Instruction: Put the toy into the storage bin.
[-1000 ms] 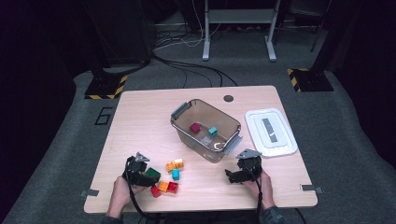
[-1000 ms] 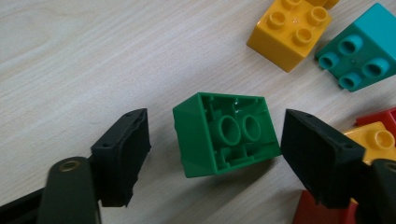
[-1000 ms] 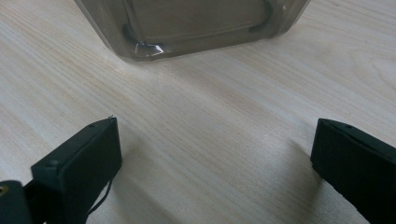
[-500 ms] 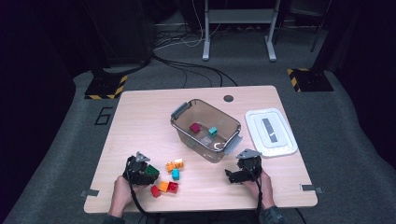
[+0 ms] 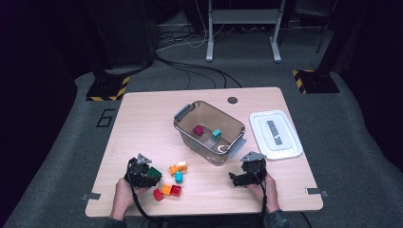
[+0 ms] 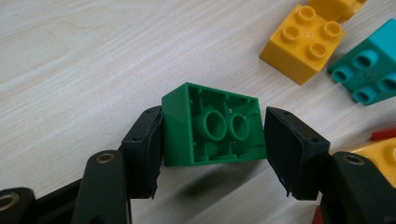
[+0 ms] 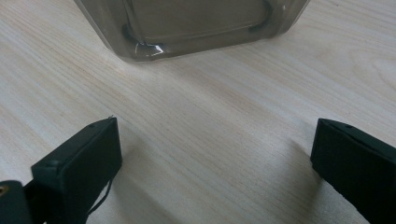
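One green brick [image 6: 212,126] sits between the jaws of the left gripper [image 6: 214,140], hollow underside turned toward that gripper's camera. The jaws have just been closing on it, and both pads now press its side walls — a grip. A shadow lies under the brick on the wood, so it looks raised a little off the bench [image 5: 142,123], though I cannot tell whether an edge touches.

The landmark here is the clear bin [image 5: 209,130], standing near the middle of the bench with a red brick [image 5: 198,129] and a teal brick [image 5: 216,133] already inside. The left gripper [image 5: 142,172] and its green brick [image 5: 153,173] are on the near-left side of the bin, well apart from it. Between them and the bin lie the loose pieces: an orange-yellow pair [image 5: 177,167], a teal block [image 5: 178,177], and a red-and-orange cluster [image 5: 166,191] closest to the person. The white lid [image 5: 275,134] rests just to the bin's right.

The right gripper [image 7: 215,163] waits on the near-right side of the bin (the bin's corner fills the top of its own view), jaws wide apart with nothing between them but bare wood.

The step in hand, as I judge it, is picking up the green brick — the sorting is partly done, with several pieces yet to go. Next the left hand needs to lift clear of the neighbouring blocks, carry over the bin's near rim and only then let go.
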Demonstrator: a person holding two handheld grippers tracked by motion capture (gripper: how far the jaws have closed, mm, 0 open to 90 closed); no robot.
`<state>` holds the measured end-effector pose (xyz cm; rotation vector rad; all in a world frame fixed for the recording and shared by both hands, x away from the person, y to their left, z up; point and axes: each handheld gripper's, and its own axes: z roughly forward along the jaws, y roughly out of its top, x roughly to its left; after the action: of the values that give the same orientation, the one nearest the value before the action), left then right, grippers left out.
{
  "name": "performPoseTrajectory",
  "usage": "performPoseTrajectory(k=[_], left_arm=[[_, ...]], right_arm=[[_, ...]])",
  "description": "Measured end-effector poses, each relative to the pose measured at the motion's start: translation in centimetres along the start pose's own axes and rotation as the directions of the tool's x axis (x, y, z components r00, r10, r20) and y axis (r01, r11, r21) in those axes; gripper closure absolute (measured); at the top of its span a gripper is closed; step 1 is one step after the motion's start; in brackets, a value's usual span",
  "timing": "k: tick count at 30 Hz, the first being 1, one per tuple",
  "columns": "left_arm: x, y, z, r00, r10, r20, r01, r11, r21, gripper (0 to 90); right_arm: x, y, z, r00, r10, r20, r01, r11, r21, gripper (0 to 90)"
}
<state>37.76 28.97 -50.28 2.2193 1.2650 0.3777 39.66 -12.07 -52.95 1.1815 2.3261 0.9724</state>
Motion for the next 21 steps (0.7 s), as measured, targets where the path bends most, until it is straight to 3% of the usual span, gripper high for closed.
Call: performPoseTrajectory(k=[8, 21], left_arm=[[0.0, 0.8, -0.7, 1.0, 0.0, 0.004, 0.0, 0.9999, -0.017, 40.2], [-0.3, 2.9, -2.3, 0.9989, 0.045, -0.01, -0.045, 0.9979, -0.046, 40.3]], right_arm=[[0.0, 0.0, 0.0, 1.0, 0.003, 0.0, -0.003, 1.0, 0.0, 1.2], [0.0, 0.0, 0.0, 1.0, 0.0, 0.0, 0.0, 1.0, 0.0, 1.2]])
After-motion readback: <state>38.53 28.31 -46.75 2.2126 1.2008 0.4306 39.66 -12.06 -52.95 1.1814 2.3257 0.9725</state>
